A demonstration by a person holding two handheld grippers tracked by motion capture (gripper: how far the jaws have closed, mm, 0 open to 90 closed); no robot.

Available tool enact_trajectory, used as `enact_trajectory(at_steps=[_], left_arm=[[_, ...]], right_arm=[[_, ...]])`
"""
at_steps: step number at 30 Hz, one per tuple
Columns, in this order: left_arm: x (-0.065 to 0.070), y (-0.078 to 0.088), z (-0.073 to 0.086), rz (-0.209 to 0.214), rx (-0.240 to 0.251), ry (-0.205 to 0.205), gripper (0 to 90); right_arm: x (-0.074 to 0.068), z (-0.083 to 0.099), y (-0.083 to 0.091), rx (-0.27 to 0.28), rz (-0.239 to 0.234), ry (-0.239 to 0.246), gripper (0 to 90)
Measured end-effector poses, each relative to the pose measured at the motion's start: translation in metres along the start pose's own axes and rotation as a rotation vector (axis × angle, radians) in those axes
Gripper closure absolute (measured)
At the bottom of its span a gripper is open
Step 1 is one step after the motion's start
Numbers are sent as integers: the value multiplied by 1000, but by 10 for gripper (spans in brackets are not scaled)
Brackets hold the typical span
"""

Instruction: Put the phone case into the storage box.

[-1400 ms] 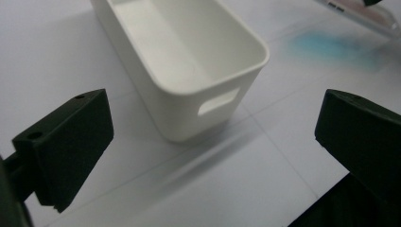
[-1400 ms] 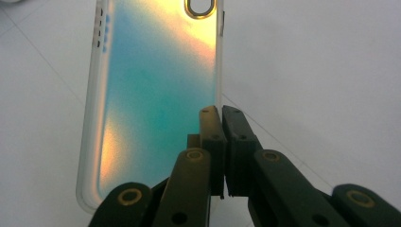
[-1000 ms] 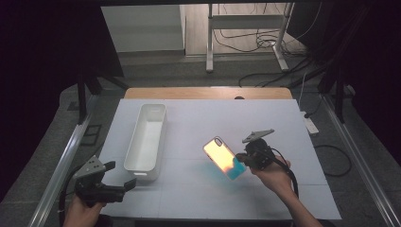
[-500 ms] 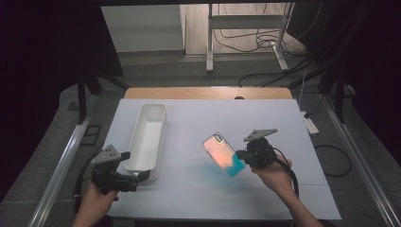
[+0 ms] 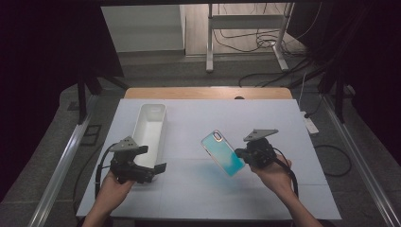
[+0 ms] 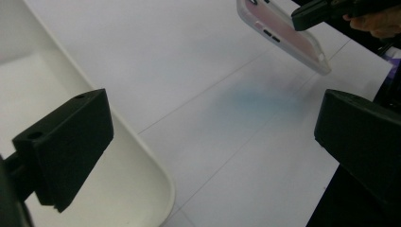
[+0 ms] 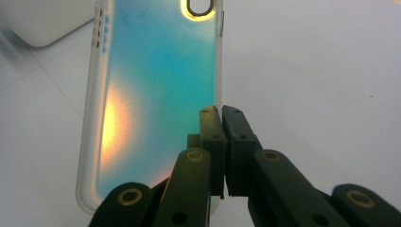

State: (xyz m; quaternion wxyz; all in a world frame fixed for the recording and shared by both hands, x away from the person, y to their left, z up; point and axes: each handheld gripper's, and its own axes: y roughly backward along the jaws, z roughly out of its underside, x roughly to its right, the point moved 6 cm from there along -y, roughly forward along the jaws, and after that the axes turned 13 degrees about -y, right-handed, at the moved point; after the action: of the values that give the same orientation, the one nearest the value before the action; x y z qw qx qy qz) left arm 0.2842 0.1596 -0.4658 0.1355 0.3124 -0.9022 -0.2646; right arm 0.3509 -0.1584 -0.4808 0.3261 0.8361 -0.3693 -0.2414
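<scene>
An iridescent blue-and-orange phone case (image 5: 222, 152) hangs above the white table, pinched at its long edge by my right gripper (image 5: 245, 155), which is shut on it. The right gripper view has the case (image 7: 156, 90) stretching away from the closed jaws, camera cutout at the far end. My left gripper (image 5: 160, 168) is open at the near end of a long white tray (image 5: 149, 127), over its corner. In the left gripper view its two pads (image 6: 71, 142) stand wide apart, with the tray rim (image 6: 156, 175) below and the case (image 6: 283, 33) held farther off.
A white mat (image 5: 213, 189) covers the table, with a wooden edge (image 5: 203, 92) at the far side. A white power strip (image 5: 310, 124) lies off the table's right side. Metal rails run along both flanks, and cables lie on the floor behind.
My left gripper has come up and rightward from the table's near-left corner to the tray's near end. The case in my right gripper has tilted, its sheen going from orange to blue.
</scene>
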Motion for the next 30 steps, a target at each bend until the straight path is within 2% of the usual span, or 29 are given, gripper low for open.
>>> enact_trajectory(at_steps=[3,6,13,18,20,30], left_arm=[[0,-6,-6,26,16,23,0],[0,-12,-13,42,26,27,0],[4,-29,-24,66,19,15,0],[6,-38,-28,78,15,19,0],[7,-42,-30,89,14,39,0],[10,-54,-35,129,21,47,0]], right_arm=[[-1,0,0,4,1,-1,879],[-3,-1,1,11,1,7,879],[-5,-3,4,28,-1,6,879],[-7,-4,5,41,-5,10,879],[-9,-4,6,45,-7,11,879],[-17,-6,5,59,-14,29,879]])
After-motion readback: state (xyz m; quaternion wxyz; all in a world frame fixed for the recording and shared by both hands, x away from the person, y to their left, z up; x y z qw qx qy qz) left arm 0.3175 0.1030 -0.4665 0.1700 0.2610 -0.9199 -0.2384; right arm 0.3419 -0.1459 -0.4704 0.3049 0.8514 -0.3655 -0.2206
